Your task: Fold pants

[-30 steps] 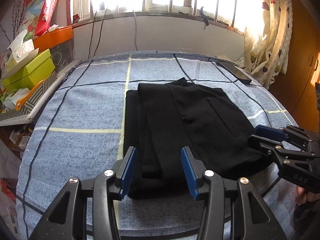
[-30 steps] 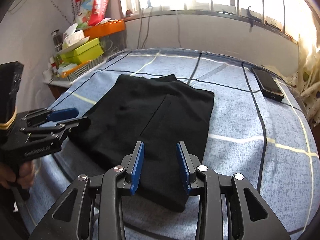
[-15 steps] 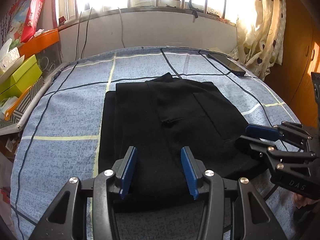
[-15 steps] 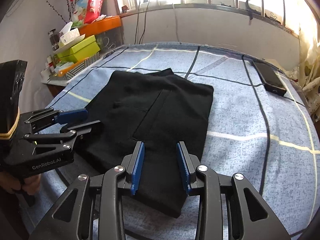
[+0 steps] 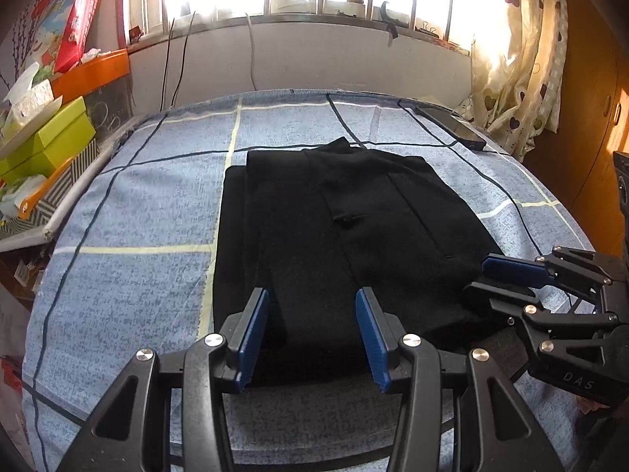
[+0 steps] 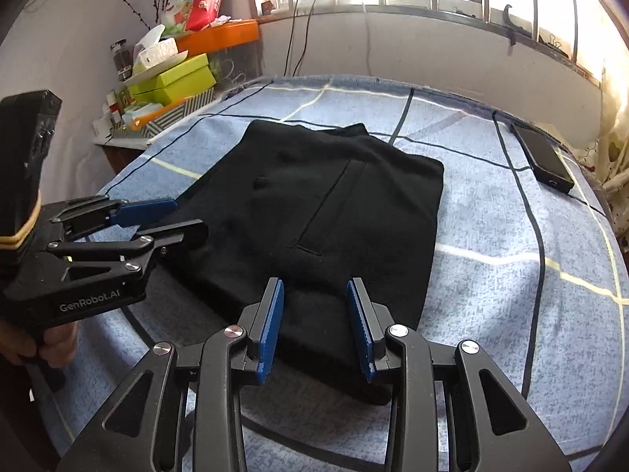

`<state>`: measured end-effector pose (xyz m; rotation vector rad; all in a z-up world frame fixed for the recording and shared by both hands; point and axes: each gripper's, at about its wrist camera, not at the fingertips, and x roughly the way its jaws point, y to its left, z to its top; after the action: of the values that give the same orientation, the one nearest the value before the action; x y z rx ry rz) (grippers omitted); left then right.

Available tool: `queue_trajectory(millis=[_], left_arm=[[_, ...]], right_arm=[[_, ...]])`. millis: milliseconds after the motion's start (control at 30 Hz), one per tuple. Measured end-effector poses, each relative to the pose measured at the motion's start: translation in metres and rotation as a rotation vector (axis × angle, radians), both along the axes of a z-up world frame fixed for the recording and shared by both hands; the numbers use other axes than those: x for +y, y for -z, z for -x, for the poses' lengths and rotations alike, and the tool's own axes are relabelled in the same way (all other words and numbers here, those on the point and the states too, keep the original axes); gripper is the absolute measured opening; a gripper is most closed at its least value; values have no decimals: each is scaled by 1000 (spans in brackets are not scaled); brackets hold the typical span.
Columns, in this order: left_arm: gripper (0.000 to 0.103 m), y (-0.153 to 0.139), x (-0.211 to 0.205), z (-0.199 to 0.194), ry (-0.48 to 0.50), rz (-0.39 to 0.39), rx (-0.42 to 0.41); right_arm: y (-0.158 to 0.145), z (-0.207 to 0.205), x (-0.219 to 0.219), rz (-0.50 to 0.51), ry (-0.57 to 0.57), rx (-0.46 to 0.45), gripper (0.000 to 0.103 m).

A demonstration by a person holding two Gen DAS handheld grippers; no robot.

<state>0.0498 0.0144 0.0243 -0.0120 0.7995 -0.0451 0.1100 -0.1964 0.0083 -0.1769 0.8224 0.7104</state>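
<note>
The black pants (image 5: 334, 232) lie folded in a flat rectangular stack on the blue checked bedsheet (image 5: 137, 236); they also show in the right wrist view (image 6: 326, 216). My left gripper (image 5: 312, 338) is open and empty, just above the stack's near edge. It also shows at the left of the right wrist view (image 6: 173, 220). My right gripper (image 6: 316, 326) is open and empty over the stack's near right corner. It shows at the right of the left wrist view (image 5: 481, 275), beside the pants' right edge.
A black phone (image 5: 452, 126) with a cable lies at the bed's far right; it also shows in the right wrist view (image 6: 544, 163). Green boxes (image 5: 43, 141) and clutter crowd a shelf to the left. A curtain (image 5: 515, 59) and wooden wardrobe stand at right.
Both grippers have drawn back slightly and shifted sideways along the pants' near edge. Both stay open. The pants have not moved.
</note>
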Motion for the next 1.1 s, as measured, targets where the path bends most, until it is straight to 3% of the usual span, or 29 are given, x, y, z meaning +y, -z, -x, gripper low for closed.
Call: queue_trajectory(millis=[467,833,1100], left_arm=[[49,-10,16,18,-33,-7,-23],[49,-8,28,14,-44,28,-18],[51,-5,41,17,-59,75,-16]], right_arm=[[-14,15,-22,-31,34,-11,35],[-2,5,-29,-70,79,48,35],[-8,10,-33,-73,79,29,35]])
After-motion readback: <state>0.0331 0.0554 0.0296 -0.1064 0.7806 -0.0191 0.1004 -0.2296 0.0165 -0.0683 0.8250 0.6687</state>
